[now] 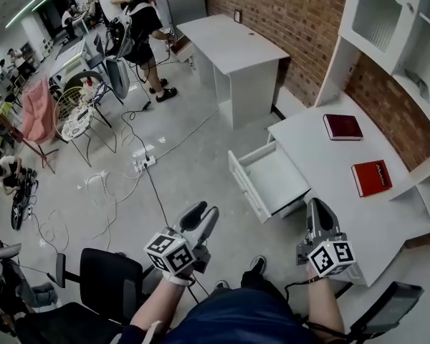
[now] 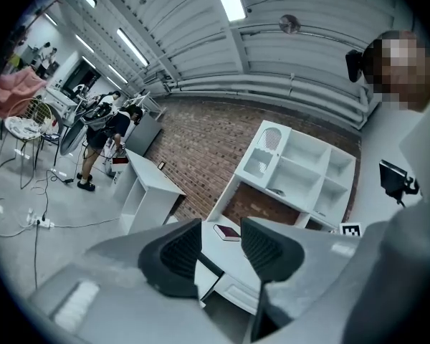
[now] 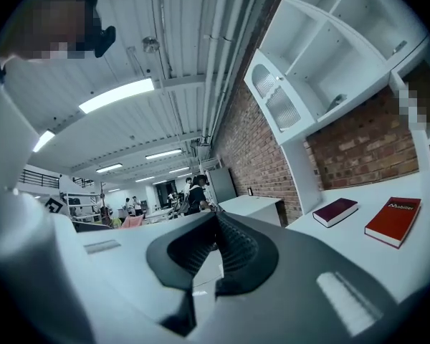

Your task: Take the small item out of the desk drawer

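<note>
The white desk (image 1: 330,192) stands at the right with its drawer (image 1: 271,181) pulled open toward the floor; the part of its inside that shows looks bare, and I see no small item. My left gripper (image 1: 204,213) hangs open over the floor, left of the drawer. In the left gripper view its jaws (image 2: 221,239) frame the drawer (image 2: 233,291) ahead. My right gripper (image 1: 317,206) is shut on nothing, over the desk's front edge just right of the drawer. In the right gripper view its jaws (image 3: 215,224) meet.
A dark red book (image 1: 342,127) and a red book (image 1: 371,178) lie on the desk. A white hutch (image 1: 387,13) stands above it. Another white desk (image 1: 233,49) is farther back. A black chair (image 1: 111,278) is at my left, with cables and a power strip (image 1: 145,162) on the floor.
</note>
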`<move>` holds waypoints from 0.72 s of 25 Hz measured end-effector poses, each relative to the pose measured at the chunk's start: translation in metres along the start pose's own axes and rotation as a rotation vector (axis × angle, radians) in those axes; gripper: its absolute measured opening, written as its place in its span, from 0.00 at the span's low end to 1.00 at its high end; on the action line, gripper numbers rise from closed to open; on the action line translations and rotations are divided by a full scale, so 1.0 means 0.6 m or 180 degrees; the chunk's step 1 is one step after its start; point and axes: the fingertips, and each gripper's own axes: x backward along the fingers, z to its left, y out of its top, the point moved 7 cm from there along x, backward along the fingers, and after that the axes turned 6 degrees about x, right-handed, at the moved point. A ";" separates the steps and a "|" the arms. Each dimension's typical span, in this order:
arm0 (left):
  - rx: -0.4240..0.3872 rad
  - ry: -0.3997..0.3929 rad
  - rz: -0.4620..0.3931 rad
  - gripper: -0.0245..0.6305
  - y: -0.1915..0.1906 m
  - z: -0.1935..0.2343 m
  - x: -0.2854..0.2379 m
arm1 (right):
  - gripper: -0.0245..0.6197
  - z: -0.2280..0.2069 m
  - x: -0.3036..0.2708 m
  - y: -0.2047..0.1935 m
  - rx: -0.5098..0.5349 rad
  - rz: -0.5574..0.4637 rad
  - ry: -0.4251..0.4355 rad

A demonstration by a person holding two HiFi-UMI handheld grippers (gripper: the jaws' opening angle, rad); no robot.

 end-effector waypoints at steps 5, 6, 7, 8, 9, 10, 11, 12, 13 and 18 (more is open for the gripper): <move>-0.0013 0.0100 0.0003 0.31 0.007 -0.004 -0.060 | 0.04 -0.058 -0.048 0.013 -0.0046 -0.0004 0.0075; -0.0015 0.0117 0.0002 0.31 0.008 -0.004 -0.071 | 0.04 -0.069 -0.055 0.015 -0.0052 -0.0001 0.0087; -0.0011 0.0129 -0.0002 0.31 0.008 -0.005 -0.082 | 0.04 -0.080 -0.061 0.015 -0.0057 0.0003 0.0097; 0.0002 0.0138 -0.0008 0.31 0.007 -0.005 -0.092 | 0.04 -0.092 -0.066 0.015 -0.0063 0.0009 0.0104; 0.0022 0.0143 -0.0017 0.31 0.007 -0.006 -0.103 | 0.04 -0.102 -0.071 0.014 -0.0071 0.0017 0.0113; 0.0046 0.0145 -0.0027 0.31 0.006 -0.008 -0.113 | 0.04 -0.112 -0.076 0.013 -0.0078 0.0029 0.0124; 0.0067 0.0145 -0.0035 0.31 0.004 -0.010 -0.122 | 0.04 -0.121 -0.080 0.013 -0.0083 0.0042 0.0137; 0.0081 0.0144 -0.0039 0.31 0.001 -0.013 -0.131 | 0.04 -0.129 -0.084 0.012 -0.0086 0.0056 0.0149; 0.0092 0.0143 -0.0038 0.31 -0.002 -0.017 -0.139 | 0.04 -0.136 -0.087 0.011 -0.0090 0.0067 0.0159; 0.0113 0.0170 0.0046 0.31 -0.022 -0.018 -0.160 | 0.04 -0.158 -0.100 0.003 -0.0125 0.0105 0.0180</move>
